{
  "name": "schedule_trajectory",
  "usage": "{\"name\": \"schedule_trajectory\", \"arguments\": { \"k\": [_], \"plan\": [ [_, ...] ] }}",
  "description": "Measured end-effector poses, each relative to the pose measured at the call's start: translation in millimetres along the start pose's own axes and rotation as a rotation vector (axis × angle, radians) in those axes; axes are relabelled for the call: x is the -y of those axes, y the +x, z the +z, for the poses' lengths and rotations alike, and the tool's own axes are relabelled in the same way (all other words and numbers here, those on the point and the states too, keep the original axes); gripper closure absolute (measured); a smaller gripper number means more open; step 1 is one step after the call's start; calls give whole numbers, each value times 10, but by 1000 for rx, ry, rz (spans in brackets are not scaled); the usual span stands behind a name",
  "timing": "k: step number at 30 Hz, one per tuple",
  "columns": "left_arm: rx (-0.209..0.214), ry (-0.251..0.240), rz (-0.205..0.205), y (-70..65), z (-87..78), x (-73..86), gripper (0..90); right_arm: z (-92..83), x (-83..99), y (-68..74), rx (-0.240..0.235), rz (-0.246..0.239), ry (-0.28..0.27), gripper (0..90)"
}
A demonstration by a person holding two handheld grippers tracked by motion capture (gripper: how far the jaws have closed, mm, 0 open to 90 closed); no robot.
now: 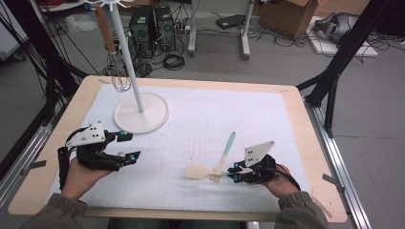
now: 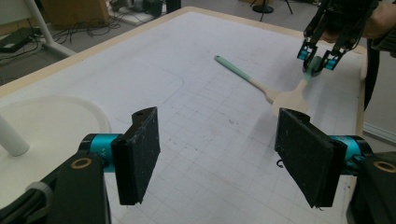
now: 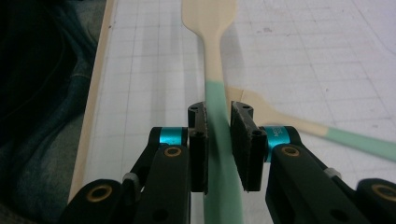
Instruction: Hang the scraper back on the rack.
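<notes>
Right gripper [image 3: 218,140] clamps a spatula [image 3: 210,28] across a second utensil [image 1: 225,155]; left gripper [image 2: 217,158] released, beside the stand [image 1: 141,114].

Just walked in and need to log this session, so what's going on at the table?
A person works with a hand-held gripper in each hand. The right hand-held gripper is shut on the green handle of a spatula, whose cream blade points away over the gridded mat. A second green-handled utensil lies on the mat beside it. The left hand-held gripper is open, holding nothing, near the white stand's round base, where a whisk hangs.
</notes>
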State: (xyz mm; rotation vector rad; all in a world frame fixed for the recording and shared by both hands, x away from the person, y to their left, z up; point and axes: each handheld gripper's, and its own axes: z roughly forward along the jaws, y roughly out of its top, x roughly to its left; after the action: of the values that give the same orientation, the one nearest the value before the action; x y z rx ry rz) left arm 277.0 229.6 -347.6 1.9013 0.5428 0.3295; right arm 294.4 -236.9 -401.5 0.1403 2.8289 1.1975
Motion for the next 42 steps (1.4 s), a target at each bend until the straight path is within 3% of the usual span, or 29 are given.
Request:
{"name": "schedule_trajectory", "arguments": {
  "k": [26,42],
  "plan": [
    [64,27,43,-66,147,-67,320,230,-695,-198,-39,-50,-33,778],
    [101,30,54,-104,213,-81,323,367,-929,-233,-73,-67,-50,778]
  ]
}}
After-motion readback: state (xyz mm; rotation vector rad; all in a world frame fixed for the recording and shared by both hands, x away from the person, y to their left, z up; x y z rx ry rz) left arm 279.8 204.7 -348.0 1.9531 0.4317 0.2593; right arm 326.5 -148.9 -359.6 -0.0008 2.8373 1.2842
